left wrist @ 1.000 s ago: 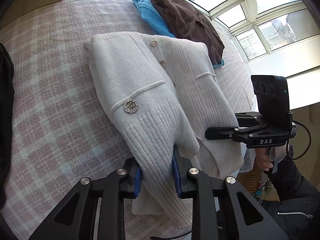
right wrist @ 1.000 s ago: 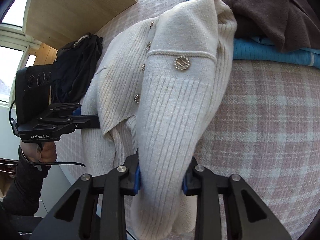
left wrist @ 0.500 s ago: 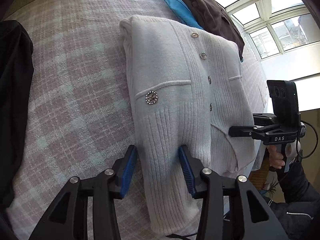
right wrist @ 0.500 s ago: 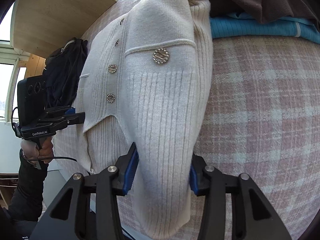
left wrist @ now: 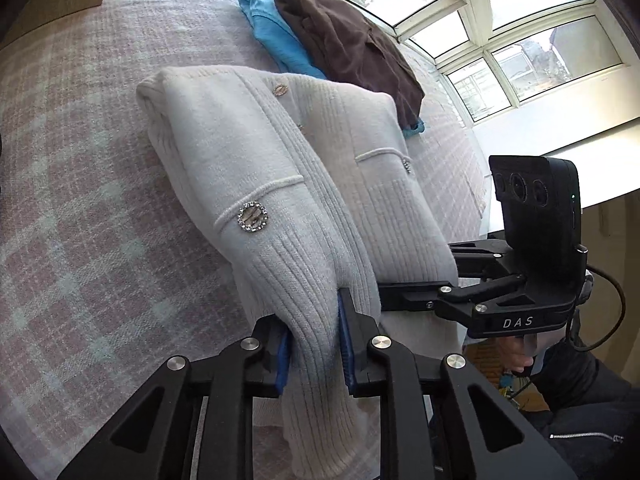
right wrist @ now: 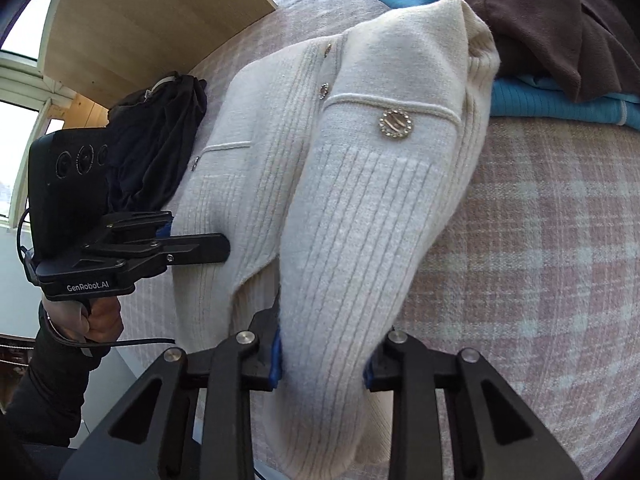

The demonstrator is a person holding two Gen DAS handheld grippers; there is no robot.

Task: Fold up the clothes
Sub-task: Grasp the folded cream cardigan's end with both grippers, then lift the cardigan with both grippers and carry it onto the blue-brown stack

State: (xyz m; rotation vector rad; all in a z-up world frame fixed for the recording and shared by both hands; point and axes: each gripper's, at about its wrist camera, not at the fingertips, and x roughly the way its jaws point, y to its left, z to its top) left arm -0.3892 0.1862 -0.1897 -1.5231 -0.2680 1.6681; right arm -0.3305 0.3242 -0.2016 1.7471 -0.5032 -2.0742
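A cream knit cardigan (left wrist: 248,152) with jewelled buttons lies front-up on a pink plaid bed cover (left wrist: 80,208), folded narrow, its ribbed hem towards me. My left gripper (left wrist: 314,336) is shut on the hem's left part, which rises bunched from the cover. In the right wrist view my right gripper (right wrist: 322,360) is shut on the hem's other side of the cardigan (right wrist: 360,200), thick ribbing filling its jaws. Each gripper shows in the other's view: the right gripper (left wrist: 400,292) at the cardigan's right edge, the left gripper (right wrist: 204,248) at its left edge.
A folded blue garment (left wrist: 276,36) with a brown garment (left wrist: 348,40) on top lies just beyond the cardigan. A black garment (right wrist: 160,140) sits on the cover to the left. A wooden headboard (right wrist: 140,20) and windows (left wrist: 520,40) border the bed. A hand (right wrist: 100,316) holds the left gripper.
Half a second ago both grippers stood open around the hem with the cardigan lying flat. Both have now shut on the hem and raised it, bunching the fabric.
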